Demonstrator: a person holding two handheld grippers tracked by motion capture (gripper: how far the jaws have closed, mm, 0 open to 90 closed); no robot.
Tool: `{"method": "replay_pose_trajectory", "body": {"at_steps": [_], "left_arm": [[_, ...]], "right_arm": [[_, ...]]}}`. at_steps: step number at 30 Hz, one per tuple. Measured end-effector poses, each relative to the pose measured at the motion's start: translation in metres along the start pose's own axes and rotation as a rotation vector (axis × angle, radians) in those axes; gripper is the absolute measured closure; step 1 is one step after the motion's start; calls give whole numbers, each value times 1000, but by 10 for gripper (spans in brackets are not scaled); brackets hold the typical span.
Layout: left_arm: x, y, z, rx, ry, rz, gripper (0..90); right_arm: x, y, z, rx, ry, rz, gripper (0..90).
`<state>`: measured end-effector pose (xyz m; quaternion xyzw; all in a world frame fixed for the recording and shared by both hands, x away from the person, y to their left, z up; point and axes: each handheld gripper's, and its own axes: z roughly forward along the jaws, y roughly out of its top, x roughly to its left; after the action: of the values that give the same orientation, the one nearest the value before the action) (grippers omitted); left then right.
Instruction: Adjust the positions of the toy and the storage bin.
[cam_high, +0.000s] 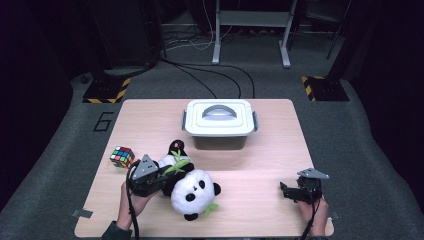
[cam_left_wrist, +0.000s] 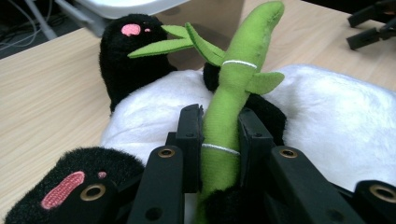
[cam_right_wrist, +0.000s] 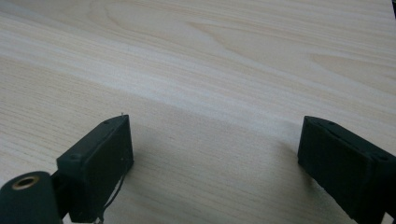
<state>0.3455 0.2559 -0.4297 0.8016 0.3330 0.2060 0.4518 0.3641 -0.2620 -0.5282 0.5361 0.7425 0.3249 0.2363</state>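
Green bamboo stalk (cam_left_wrist: 224, 116) pinched in the left claw (cam_left_wrist: 219, 140) — panda (cam_high: 192, 187) between cube (cam_high: 122, 156) and lidded box (cam_high: 219, 122) — right claw (cam_right_wrist: 215, 154) spread over bare tabletop (cam_right_wrist: 210, 60).

1 plush panda (cam_high: 192, 189) is lying on the table (cam_high: 260, 165), carrying 1 green bamboo stalk (cam_left_wrist: 229, 107) with leaves; 2 pink-soled black feet are showing in the left gripper view; 1 colour cube (cam_high: 122, 156) is sitting near the table's left edge; 1 lidded white storage box (cam_high: 218, 122) with 1 grey handle is standing at the back; 2 grippers are showing in the high view, the left gripper (cam_high: 161, 178) and the right gripper (cam_high: 286, 191); 2 yellow-and-black striped bases are resting on the floor beyond.
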Motion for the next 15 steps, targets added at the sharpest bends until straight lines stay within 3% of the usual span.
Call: {"method": "replay_pose_trajectory", "body": {"at_steps": [4,15], "left_arm": [[13,-4,-7,-7,27,-17,744],[52,-9,-16,33,44,-2,743]], "right_arm": [[0,0,0,0,-1,1,94],[0,0,0,0,-2,2,95]]}}
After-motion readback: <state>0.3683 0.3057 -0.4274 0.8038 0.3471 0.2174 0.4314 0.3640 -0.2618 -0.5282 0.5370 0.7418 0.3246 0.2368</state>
